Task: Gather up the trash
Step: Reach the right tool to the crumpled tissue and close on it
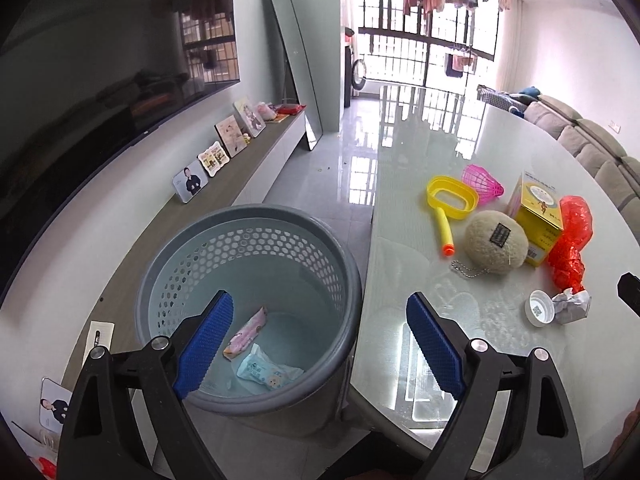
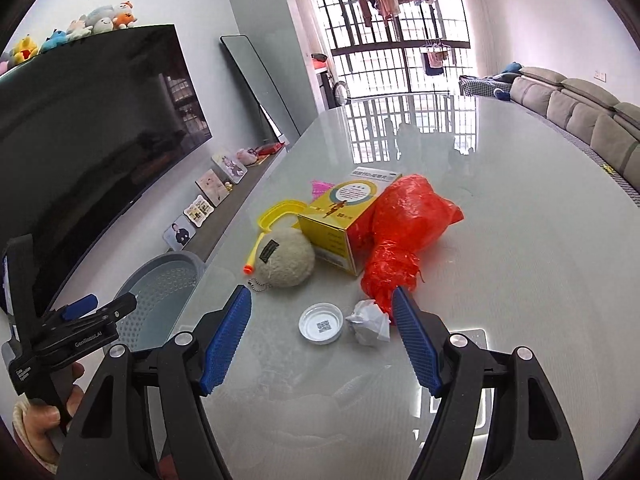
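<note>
The desk (image 2: 500,280) carries mixed items, so the main risk is mis-sorting. The red plastic bag (image 2: 404,232), the crumpled paper (image 2: 369,322) and the white cap (image 2: 321,323) look like trash. The yellow box (image 2: 340,220), the plush ball (image 2: 285,257) and the yellow scoop (image 2: 276,216) may not be.

The bin (image 1: 256,304) stands on the floor against the desk edge and already holds 2 wrappers (image 1: 256,350). A release made too close to its rim would likely drop the item on the floor.

The right gripper (image 2: 322,338) hovers over the cap and the paper with its fingers spread and empty. These 2 items lie just beside each other, so closing off-centre could push 1 away or catch both. The bag touches the paper and could snag.

The left gripper (image 1: 320,346) hangs above the bin rim, fingers spread, holding nothing.

Only the left wrist view shows the bin contents and the pink netted toy (image 1: 482,184) whole. Only the right wrist view shows the person's left hand (image 2: 48,412) on the left gripper, and the bag's full extent.
</note>
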Demonstrator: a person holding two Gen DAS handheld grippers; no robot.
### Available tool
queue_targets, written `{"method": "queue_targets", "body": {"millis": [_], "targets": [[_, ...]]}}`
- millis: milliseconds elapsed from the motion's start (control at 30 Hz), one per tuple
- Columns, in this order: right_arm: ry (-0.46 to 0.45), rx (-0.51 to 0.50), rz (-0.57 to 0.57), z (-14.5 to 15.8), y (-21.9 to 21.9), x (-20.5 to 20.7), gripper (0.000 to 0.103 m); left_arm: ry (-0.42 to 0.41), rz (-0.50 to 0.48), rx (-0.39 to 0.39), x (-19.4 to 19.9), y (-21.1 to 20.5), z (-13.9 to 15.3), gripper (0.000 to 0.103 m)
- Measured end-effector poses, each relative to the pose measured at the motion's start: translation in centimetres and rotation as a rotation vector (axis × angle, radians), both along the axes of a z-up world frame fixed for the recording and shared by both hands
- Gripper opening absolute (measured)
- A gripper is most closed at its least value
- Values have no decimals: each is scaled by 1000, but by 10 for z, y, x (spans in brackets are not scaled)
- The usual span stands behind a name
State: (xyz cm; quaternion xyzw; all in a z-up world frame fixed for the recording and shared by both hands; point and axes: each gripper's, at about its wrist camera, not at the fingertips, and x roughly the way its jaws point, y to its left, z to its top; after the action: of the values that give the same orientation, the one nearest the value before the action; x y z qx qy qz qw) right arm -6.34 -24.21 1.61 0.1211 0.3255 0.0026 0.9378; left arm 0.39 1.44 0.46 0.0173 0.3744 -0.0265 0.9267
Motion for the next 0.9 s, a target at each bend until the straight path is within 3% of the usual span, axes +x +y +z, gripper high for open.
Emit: {"method": "queue_targets", "body": {"millis": [500, 900], "targets": [[117, -4, -70, -39, -19, 5, 70, 10, -63, 6, -6, -27, -4, 88], [203, 12, -118, -63, -15, 39, 68, 30, -106, 20, 11, -54, -19, 88]]}}
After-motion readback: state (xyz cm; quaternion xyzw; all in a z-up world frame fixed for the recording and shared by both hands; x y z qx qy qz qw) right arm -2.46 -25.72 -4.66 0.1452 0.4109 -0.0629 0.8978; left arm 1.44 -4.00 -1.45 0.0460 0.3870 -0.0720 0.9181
